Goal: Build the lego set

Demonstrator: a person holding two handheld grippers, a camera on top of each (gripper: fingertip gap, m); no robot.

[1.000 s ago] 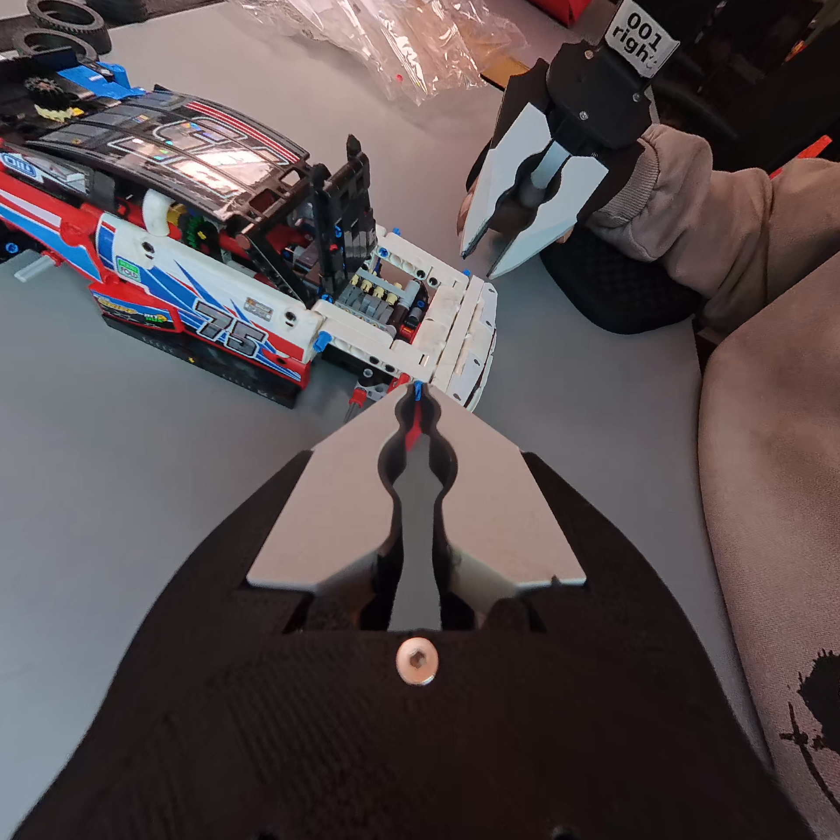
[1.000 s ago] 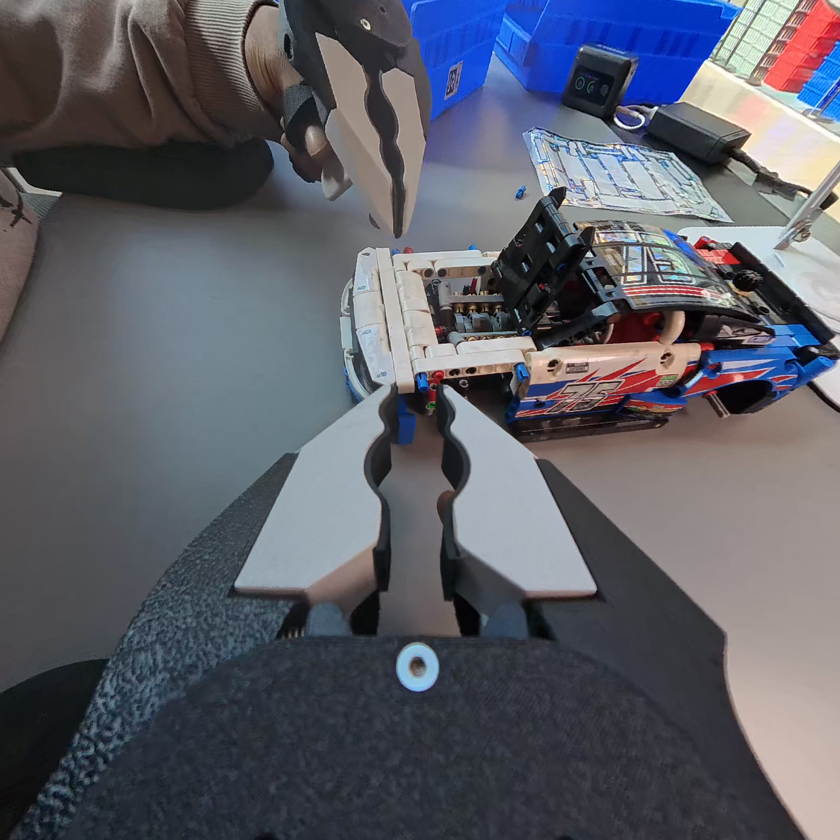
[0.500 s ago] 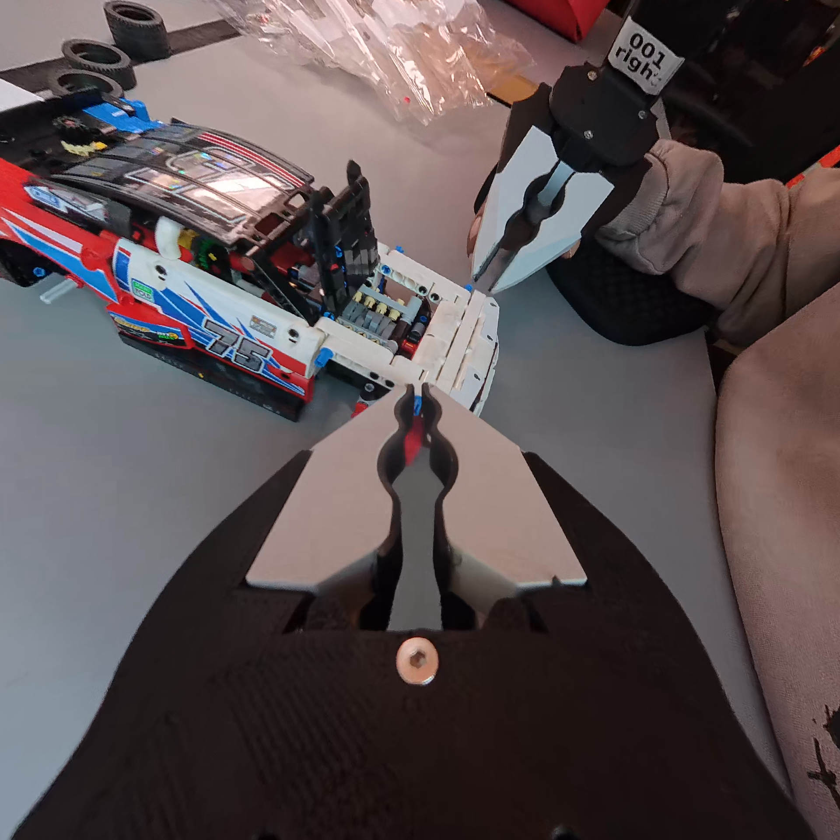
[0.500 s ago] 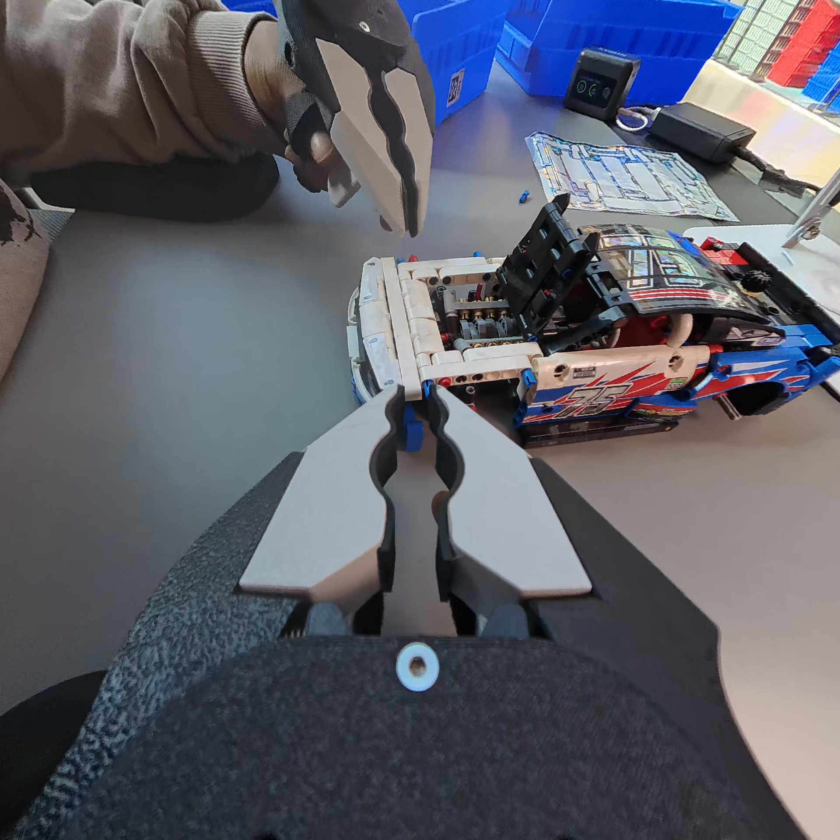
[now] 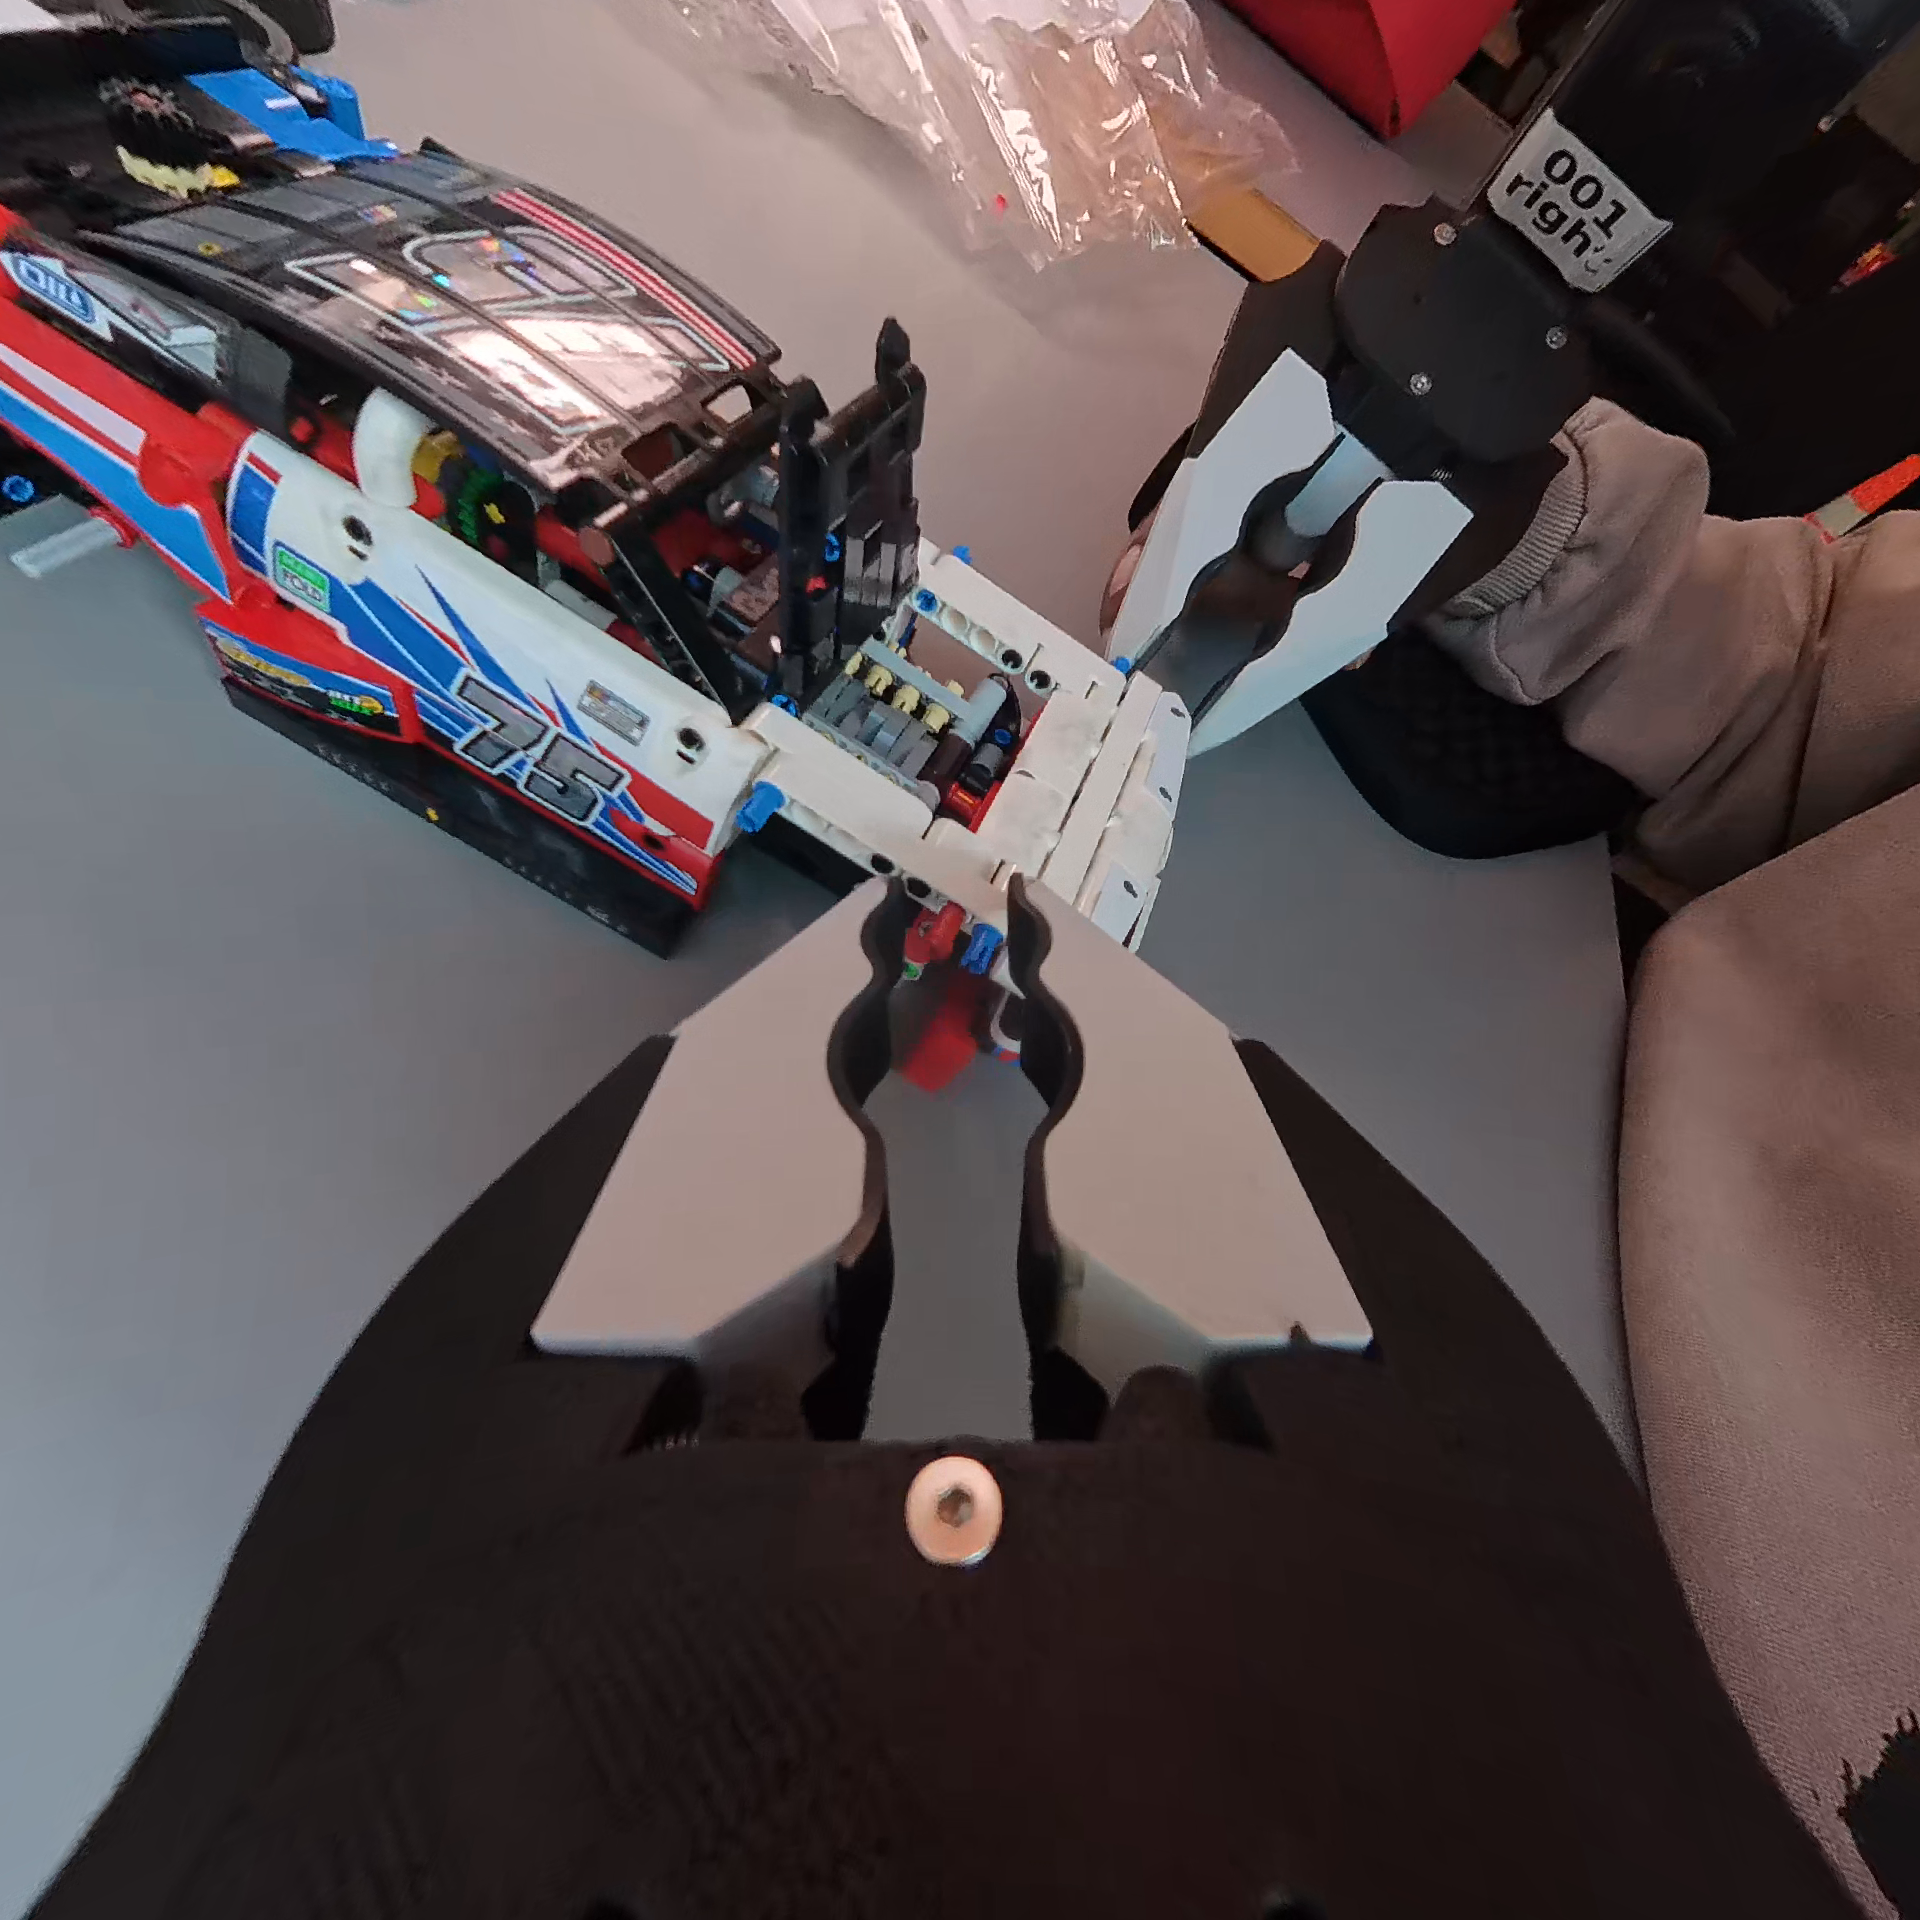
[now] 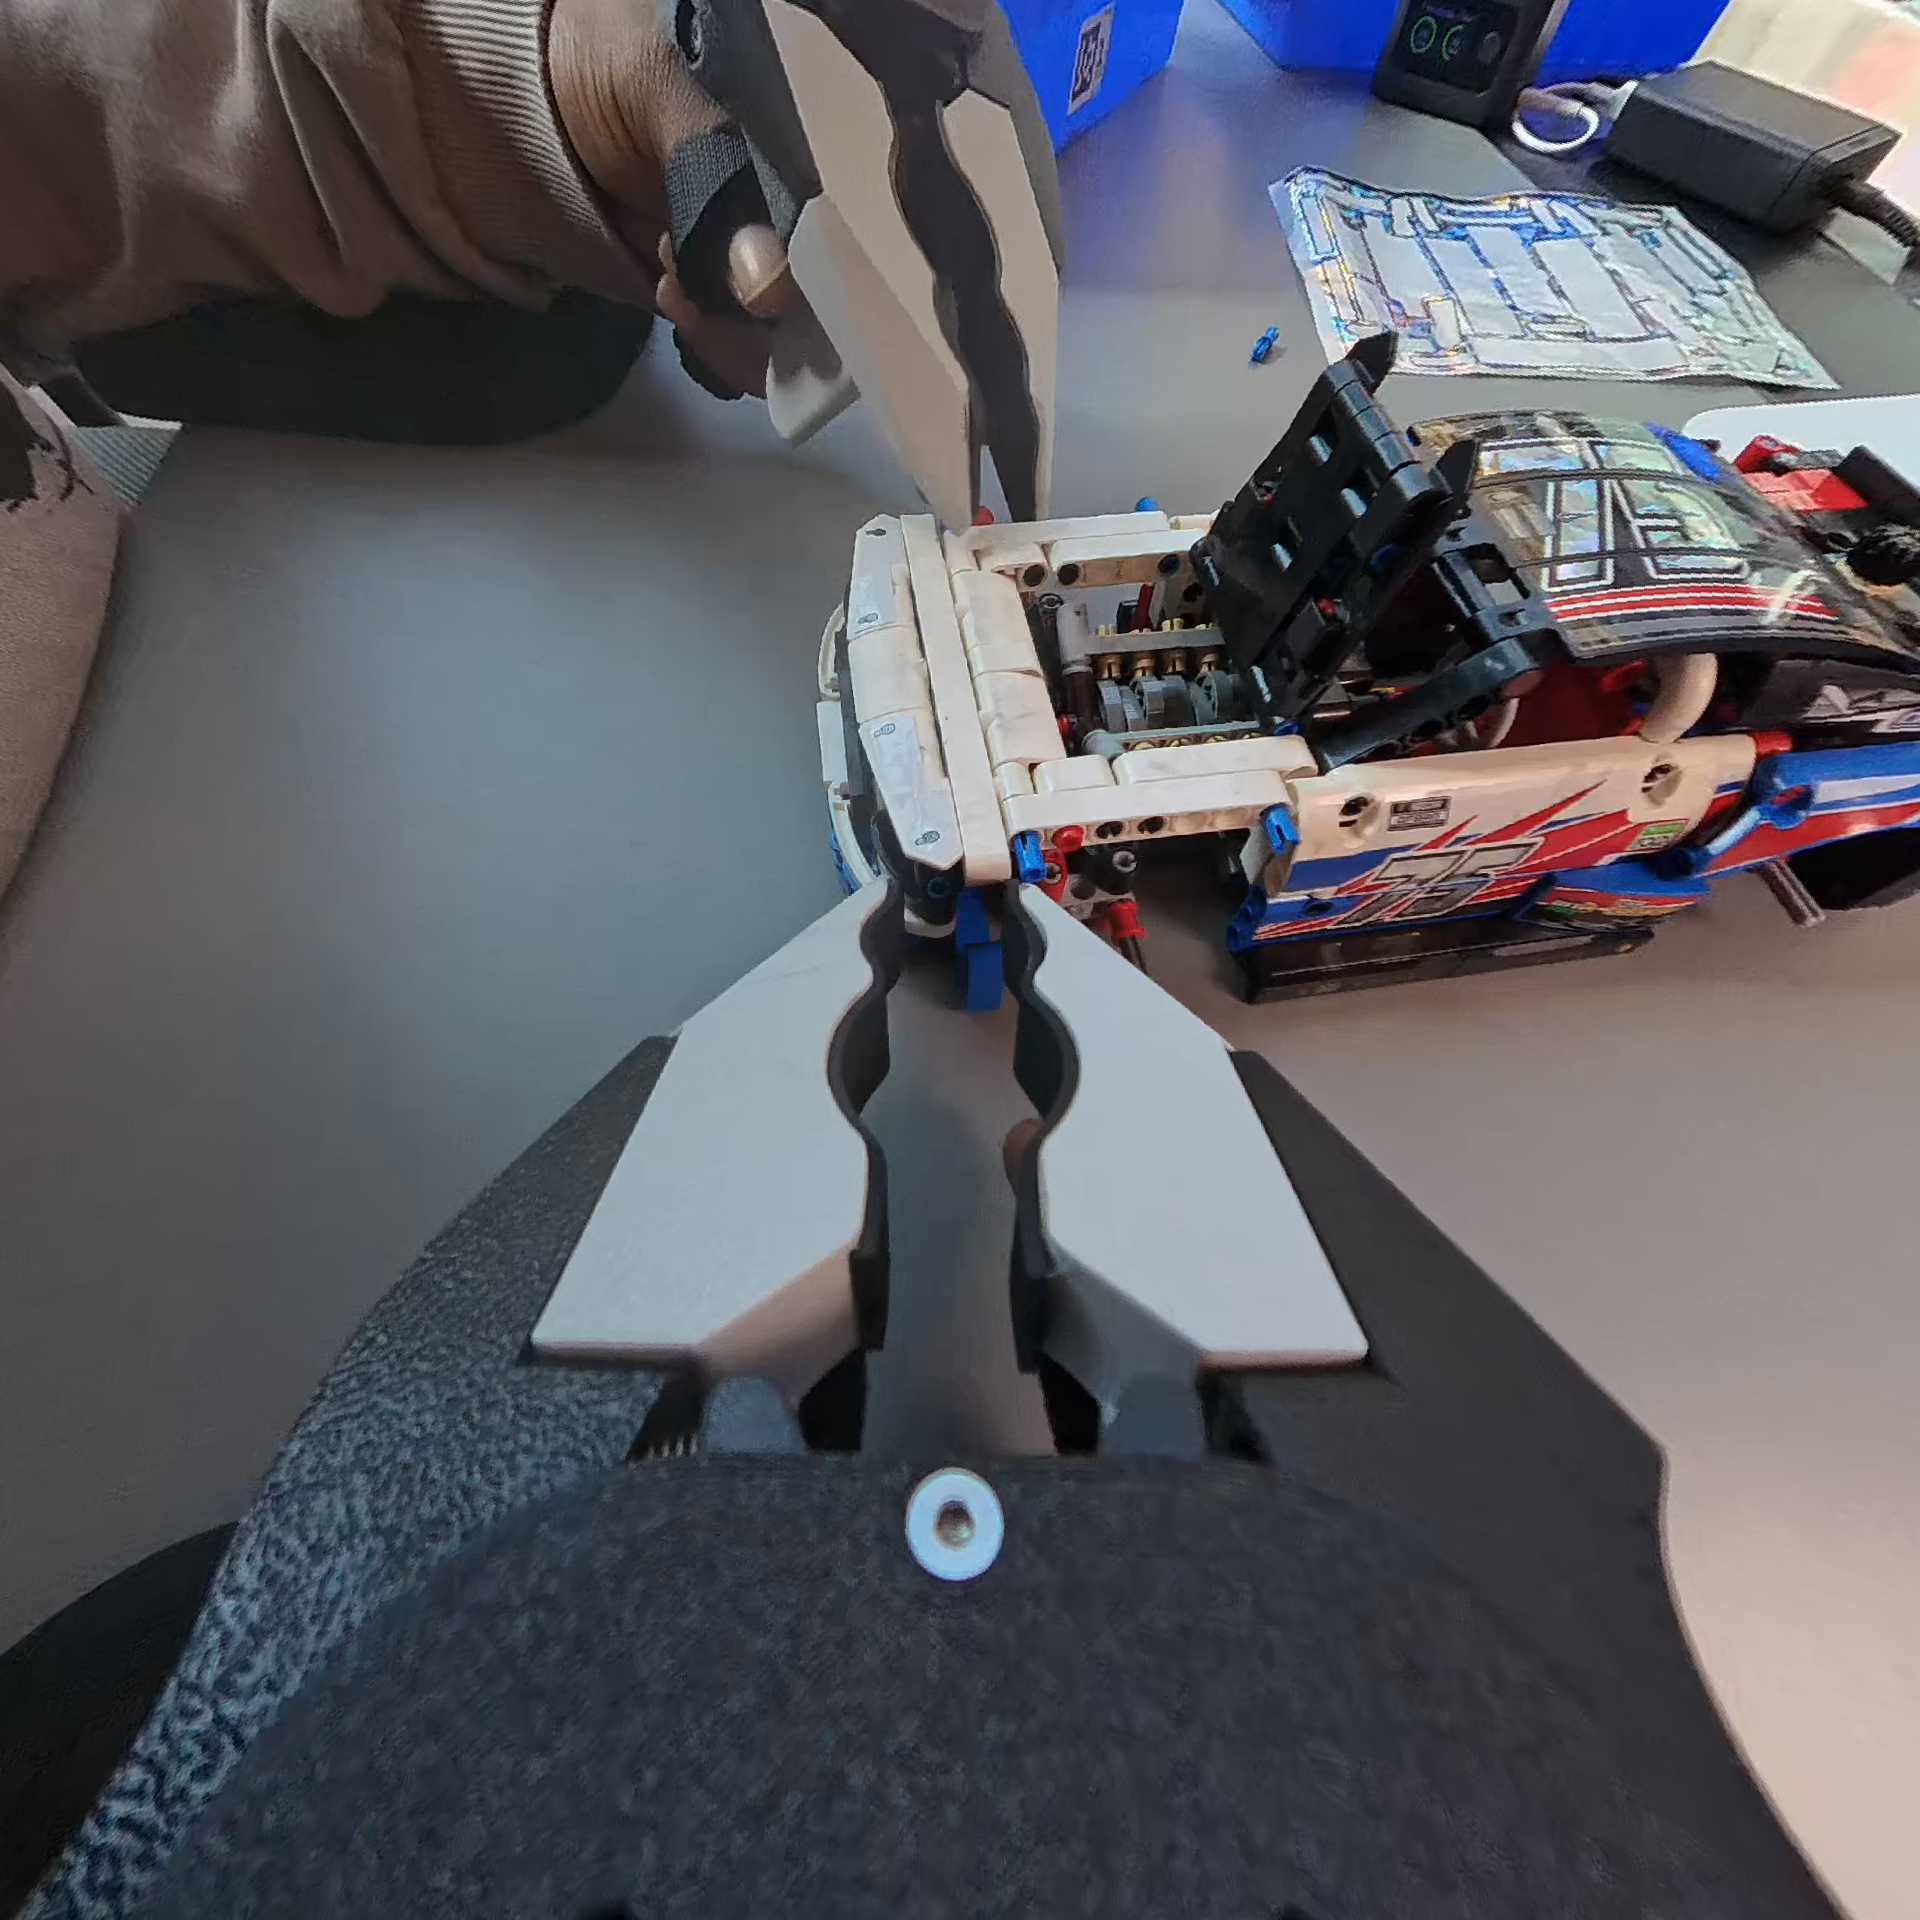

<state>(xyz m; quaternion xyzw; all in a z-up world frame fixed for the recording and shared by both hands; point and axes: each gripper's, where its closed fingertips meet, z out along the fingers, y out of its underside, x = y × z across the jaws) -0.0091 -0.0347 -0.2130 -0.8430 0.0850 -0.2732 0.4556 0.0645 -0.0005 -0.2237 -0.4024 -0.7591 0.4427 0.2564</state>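
The lego race car [image 5: 540, 665] lies on the grey table, white nose toward me, black hood [image 5: 852, 499] raised over the engine. My left gripper [image 5: 945, 894] is open, its tips at the nose's near corner on either side of a red piece [image 5: 940, 1039] under the white frame. In the right wrist view the car [image 6: 1455, 831] runs to the right. My right gripper [image 6: 954, 899] is open at the opposite front corner, its fingers on either side of a blue piece [image 6: 980, 961]. Each gripper shows in the other's view, the right one [image 5: 1158, 691] and the left one [image 6: 992, 499], both at the nose.
Clear plastic bags [image 5: 1018, 114] lie behind the car. A sticker sheet [image 6: 1527, 281], a loose blue pin [image 6: 1264, 343], a black adapter [image 6: 1745, 145] and blue bins [image 6: 1101, 52] are beyond it. The person's sleeves rest on black pads [image 5: 1475, 769] [image 6: 343, 374]. The left gripper's tips are roughly 9 cm from the right gripper's. My left gripper is the nearer one to the loose blue pin [image 6: 1264, 343]: about 20 cm, against 30 cm.
Both grippers have moved in closer to the car's nose. The left jaws have widened around the red piece. The right jaws narrowed half a second ago and are wider again now.
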